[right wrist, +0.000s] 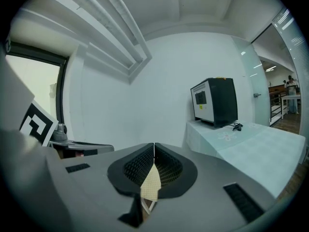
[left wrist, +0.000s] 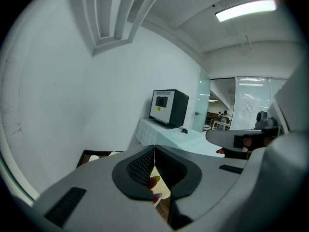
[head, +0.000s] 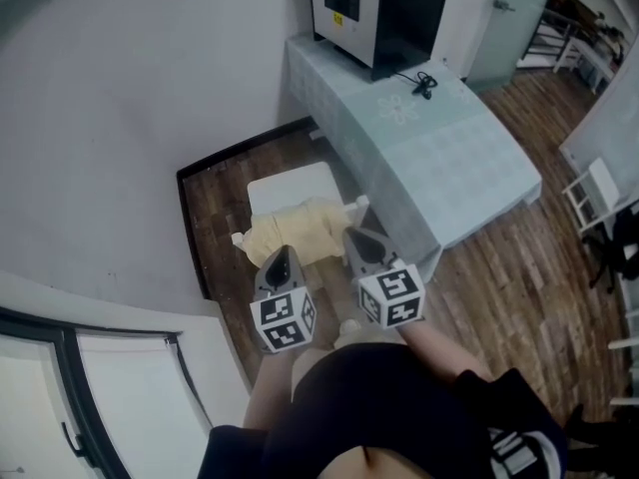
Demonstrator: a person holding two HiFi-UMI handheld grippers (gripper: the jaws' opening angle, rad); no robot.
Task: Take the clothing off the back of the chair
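At mid-frame, the clothing (head: 300, 234) hung untaken on the chair (head: 292, 186); left gripper (head: 282, 253) and right gripper (head: 362, 238) were clamped together, empty.

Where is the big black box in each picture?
Head view: black box at the top edge, just right of middle.
Left gripper view: black box near the middle, slightly right of centre.
Right gripper view: black box at mid-right.
Shared landmark: the pale table it stands on.
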